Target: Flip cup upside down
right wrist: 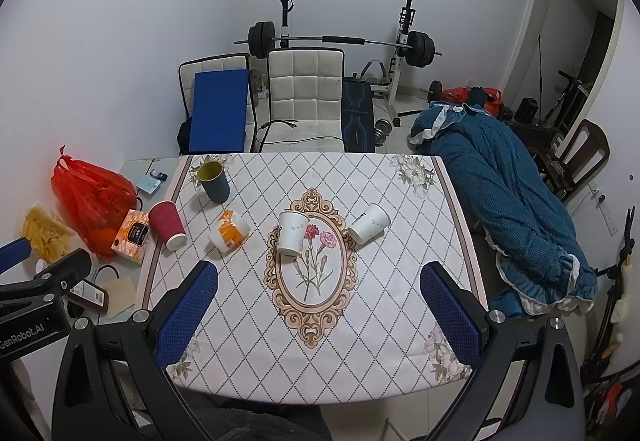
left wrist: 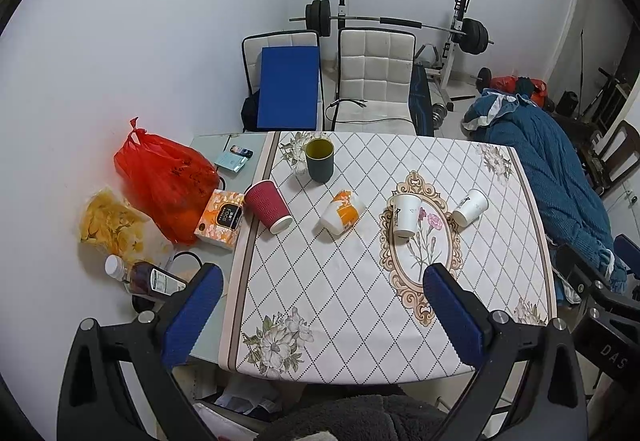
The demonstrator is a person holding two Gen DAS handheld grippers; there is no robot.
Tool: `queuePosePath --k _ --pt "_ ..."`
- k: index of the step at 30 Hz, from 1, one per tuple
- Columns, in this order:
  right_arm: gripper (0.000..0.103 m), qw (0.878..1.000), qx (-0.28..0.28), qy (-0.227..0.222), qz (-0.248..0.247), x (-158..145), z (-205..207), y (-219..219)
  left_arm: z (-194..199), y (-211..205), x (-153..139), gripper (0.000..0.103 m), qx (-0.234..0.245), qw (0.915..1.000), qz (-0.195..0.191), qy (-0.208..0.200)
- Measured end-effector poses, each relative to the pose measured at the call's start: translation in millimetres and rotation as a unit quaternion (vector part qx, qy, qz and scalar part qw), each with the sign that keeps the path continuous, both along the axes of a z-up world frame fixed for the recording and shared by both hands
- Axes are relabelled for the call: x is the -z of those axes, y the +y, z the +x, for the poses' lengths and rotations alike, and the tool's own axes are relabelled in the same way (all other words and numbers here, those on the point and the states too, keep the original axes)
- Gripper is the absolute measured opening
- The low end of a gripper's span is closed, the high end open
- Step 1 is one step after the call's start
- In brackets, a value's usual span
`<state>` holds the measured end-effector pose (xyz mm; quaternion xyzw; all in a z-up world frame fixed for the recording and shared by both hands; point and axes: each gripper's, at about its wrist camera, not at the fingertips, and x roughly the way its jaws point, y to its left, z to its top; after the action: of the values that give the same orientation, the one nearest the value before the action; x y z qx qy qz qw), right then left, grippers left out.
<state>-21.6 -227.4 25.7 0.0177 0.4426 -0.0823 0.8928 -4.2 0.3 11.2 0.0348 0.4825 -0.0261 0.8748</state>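
Several cups sit on the patterned table cloth (left wrist: 320, 281). A dark green cup (left wrist: 319, 159) stands upright with its mouth up at the far left; it also shows in the right wrist view (right wrist: 214, 181). A red ribbed paper cup (left wrist: 267, 205), an orange-and-white cup (left wrist: 342, 211) and two white paper cups (left wrist: 406, 215) (left wrist: 471, 207) stand mouth down or tilted. My left gripper (left wrist: 320, 317) is open and empty above the near table edge. My right gripper (right wrist: 320, 317) is open and empty too, above the near edge.
A red plastic bag (left wrist: 166, 177), a yellow snack bag (left wrist: 108, 221), an orange tissue box (left wrist: 220, 219) and a bottle (left wrist: 148, 279) lie on the glass at the left. A blue garment (right wrist: 508, 201) hangs at the right. Two white chairs (left wrist: 374, 77) stand behind the table.
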Motion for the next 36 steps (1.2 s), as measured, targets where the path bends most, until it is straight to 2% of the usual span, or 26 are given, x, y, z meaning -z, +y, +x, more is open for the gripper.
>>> queuePosePath --k 36 --pt "0.103 1.000 -0.005 -0.010 0.003 -9.8 4.8 2.8 4.4 -4.6 -9.8 0.102 0.001 1.0000 0.000 -0.009"
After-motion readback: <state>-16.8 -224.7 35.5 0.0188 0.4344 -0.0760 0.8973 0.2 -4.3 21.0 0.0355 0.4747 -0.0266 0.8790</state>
